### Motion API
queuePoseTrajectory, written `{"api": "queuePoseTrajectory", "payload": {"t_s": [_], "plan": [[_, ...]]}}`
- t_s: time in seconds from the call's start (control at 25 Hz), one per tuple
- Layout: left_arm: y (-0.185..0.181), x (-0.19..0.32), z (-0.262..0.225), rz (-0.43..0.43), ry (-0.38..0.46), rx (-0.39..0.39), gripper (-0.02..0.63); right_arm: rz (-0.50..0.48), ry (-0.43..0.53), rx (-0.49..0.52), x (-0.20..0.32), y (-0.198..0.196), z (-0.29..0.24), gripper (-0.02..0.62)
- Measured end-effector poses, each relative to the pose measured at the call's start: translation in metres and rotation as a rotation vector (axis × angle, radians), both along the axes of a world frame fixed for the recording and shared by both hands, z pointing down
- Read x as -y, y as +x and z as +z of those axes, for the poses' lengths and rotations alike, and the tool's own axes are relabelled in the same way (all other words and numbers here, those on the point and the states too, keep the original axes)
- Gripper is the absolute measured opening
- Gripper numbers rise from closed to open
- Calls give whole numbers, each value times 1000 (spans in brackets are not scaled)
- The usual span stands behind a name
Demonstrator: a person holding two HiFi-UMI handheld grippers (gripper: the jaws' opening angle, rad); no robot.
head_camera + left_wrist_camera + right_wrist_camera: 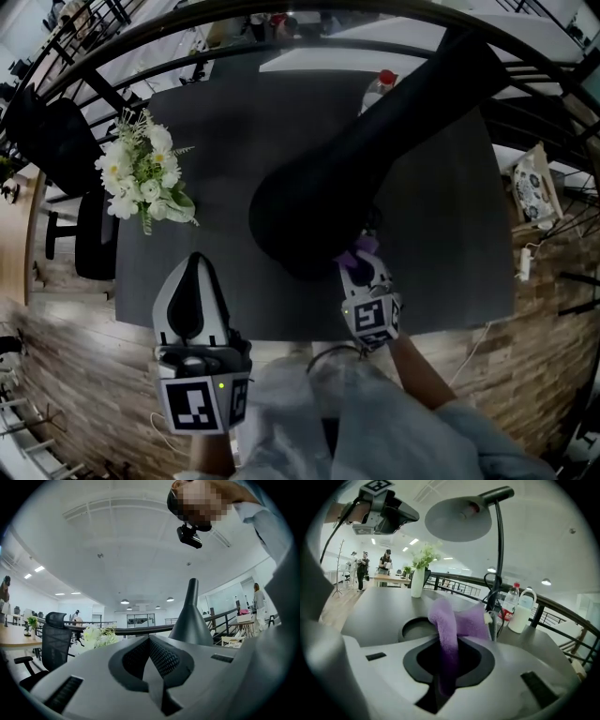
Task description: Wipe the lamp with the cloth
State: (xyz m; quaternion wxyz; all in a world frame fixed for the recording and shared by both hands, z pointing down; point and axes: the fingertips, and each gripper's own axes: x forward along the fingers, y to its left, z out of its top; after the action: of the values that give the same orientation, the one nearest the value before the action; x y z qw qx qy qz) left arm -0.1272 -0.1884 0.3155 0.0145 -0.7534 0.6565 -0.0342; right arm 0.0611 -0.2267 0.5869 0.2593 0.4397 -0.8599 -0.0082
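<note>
A black desk lamp [309,211] stands on the dark table [450,187], its round shade seen from above and its arm running to the upper right. My right gripper [361,255] sits just under the shade's near rim, shut on a purple cloth [362,246]. In the right gripper view the cloth [450,625] bunches up out of the jaws, with the lamp shade [459,517] overhead and its round base [417,629] just ahead. My left gripper [195,267] hangs at the table's near edge, shut and empty, left of the lamp [192,616].
White flowers [145,173] in a vase [418,581] stand at the table's left. A plastic bottle [380,86] and a white jug [522,609] stand behind the lamp. An office chair [56,141] is off the left edge; a railing runs behind the table.
</note>
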Motion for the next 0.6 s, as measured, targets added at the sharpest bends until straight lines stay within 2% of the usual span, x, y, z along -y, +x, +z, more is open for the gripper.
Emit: {"api": "queuePoseTrajectory", "payload": {"t_s": [0.28,0.6], "plan": [[-9,-3,3,-27,-8,-8,5,-23,-102,-32,-25,-13,25,51],[-19,-7,4,-51,-11,-3,5,-44,-119,10,-36,-40,23,52]]}}
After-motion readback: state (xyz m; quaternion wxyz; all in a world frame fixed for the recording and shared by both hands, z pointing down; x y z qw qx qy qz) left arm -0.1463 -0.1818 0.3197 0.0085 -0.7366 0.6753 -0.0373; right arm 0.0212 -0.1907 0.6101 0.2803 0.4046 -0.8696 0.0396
